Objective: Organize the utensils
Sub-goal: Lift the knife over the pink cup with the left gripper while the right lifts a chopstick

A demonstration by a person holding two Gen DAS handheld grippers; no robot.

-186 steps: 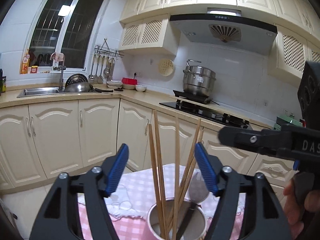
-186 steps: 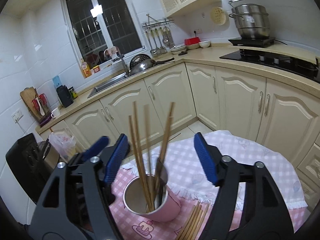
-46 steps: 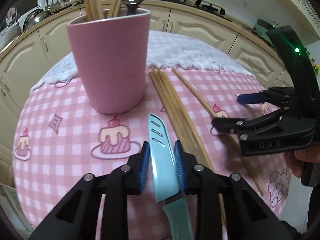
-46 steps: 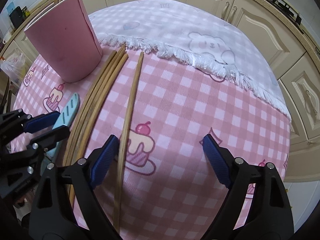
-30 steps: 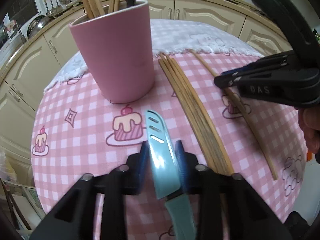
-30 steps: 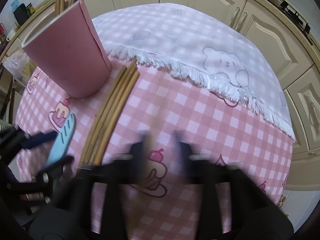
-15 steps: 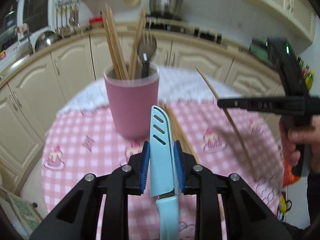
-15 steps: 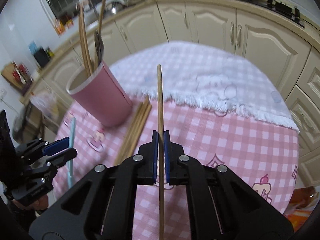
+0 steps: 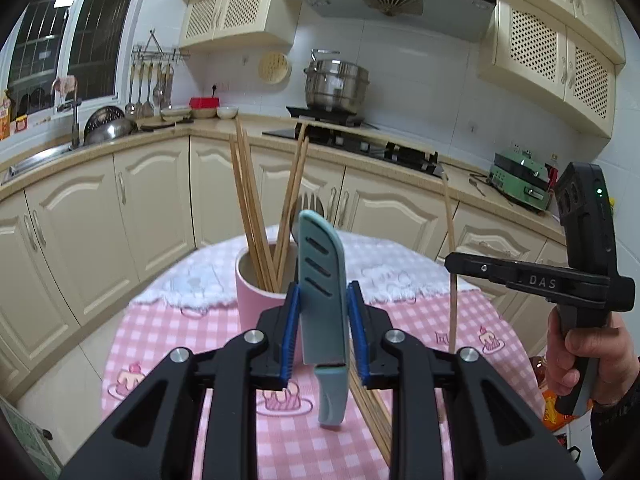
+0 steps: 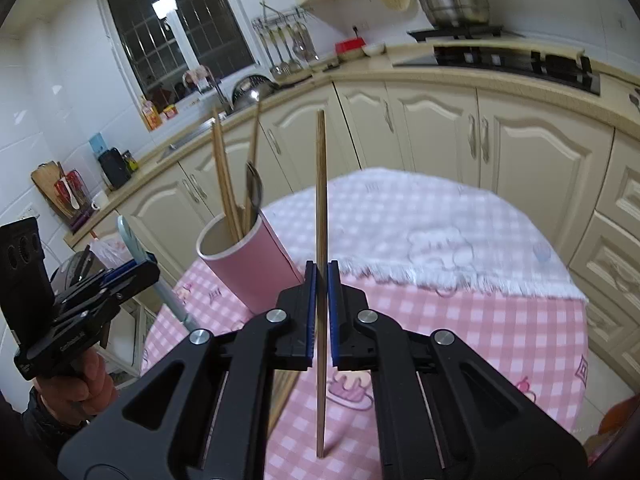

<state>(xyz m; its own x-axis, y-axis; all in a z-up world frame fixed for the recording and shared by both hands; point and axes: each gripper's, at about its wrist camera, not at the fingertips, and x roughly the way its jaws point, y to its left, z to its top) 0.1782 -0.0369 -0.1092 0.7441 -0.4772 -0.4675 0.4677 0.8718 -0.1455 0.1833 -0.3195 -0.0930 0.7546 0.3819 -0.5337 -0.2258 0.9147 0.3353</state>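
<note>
Overhead, knife (image 9: 322, 280) and chopstick (image 10: 321, 240) hang above the cup (image 10: 248, 268) rim.

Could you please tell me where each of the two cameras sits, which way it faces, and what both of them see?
Left wrist: rides the left gripper, faces the stove wall; jaws clamp a pale blue knife; right gripper and a hand at right.
Right wrist: rides the right gripper, faces the window corner; jaws clamp one wooden chopstick; left gripper and hand at left.
Shared: pink cup of utensils, pink checked tablecloth, knife, chopstick.
</note>
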